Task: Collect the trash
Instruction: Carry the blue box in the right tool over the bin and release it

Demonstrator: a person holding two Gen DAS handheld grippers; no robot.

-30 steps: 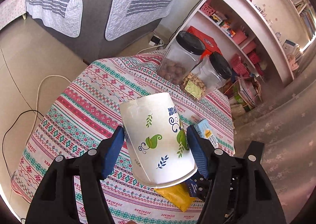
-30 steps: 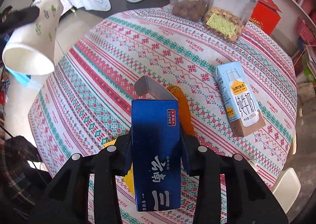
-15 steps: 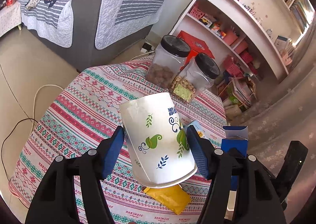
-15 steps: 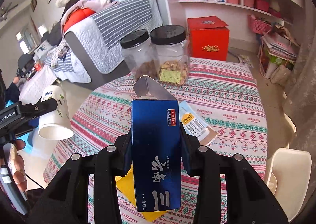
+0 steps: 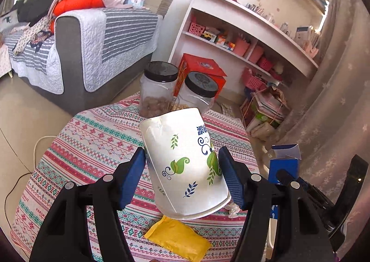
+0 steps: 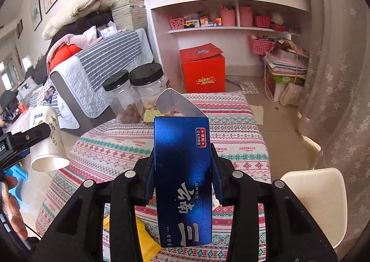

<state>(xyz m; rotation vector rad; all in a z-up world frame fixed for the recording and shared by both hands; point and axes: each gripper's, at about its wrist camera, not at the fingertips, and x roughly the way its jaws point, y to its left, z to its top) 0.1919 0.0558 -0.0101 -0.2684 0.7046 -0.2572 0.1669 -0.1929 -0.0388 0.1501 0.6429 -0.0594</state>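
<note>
Paper cup (image 5: 185, 162) sits clenched in the left gripper (image 5: 182, 176); the right gripper (image 6: 182, 169) clamps a blue carton (image 6: 182, 181), yellow packet (image 5: 178, 238) below

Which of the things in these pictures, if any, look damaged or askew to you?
The paper cup in the left gripper is tilted, mouth toward the camera, and its base is dented. The blue box in the right gripper has its top flap hanging open. A yellow packet lies on the table.
</note>
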